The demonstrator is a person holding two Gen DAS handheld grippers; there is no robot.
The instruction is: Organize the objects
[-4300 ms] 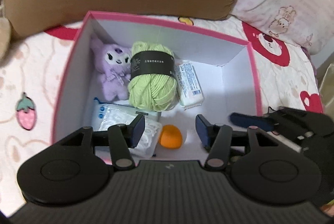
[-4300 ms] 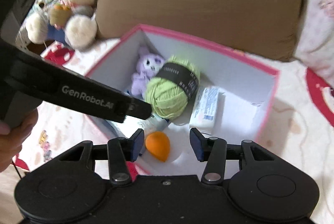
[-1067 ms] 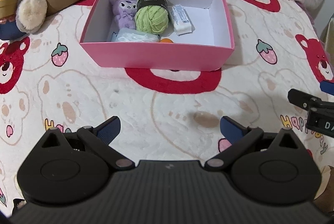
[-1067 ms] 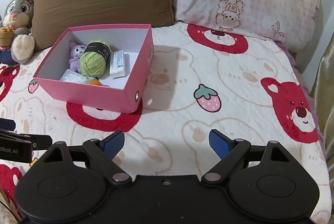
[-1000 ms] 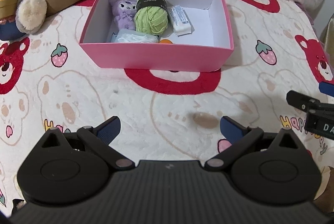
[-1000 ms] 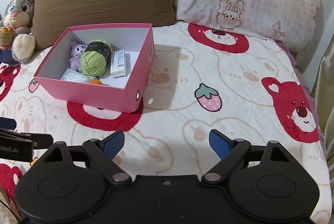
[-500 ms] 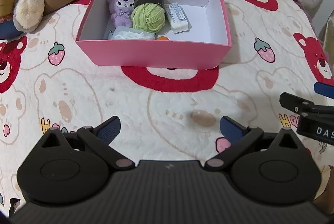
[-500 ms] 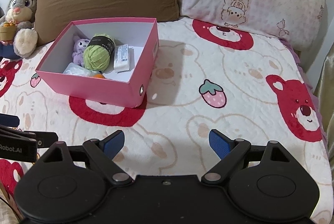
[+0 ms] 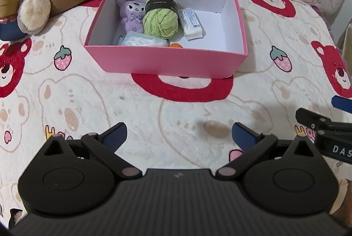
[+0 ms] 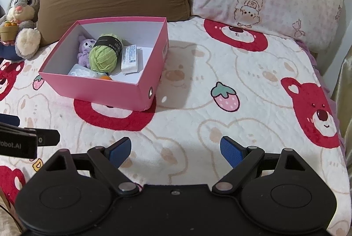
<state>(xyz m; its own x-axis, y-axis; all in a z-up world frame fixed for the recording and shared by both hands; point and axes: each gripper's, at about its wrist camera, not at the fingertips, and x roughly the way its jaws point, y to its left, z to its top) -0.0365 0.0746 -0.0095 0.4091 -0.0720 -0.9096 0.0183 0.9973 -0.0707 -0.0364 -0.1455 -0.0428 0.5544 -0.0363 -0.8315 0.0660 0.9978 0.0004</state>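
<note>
hovering short of the pink box [image 9: 167, 62], left gripper [image 9: 178, 134] and right gripper [image 10: 175, 149], jaws wide, empty

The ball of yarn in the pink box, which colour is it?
The ball of yarn is light green, with a black paper band around it. The left wrist view shows it best.

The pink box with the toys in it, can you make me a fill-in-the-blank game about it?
1. The ball of yarn in the pink box is ____ in colour.
2. The purple plush toy lies ____ the box.
3. Both the left gripper and the right gripper are ____.

Missing words: green; inside; open
</note>
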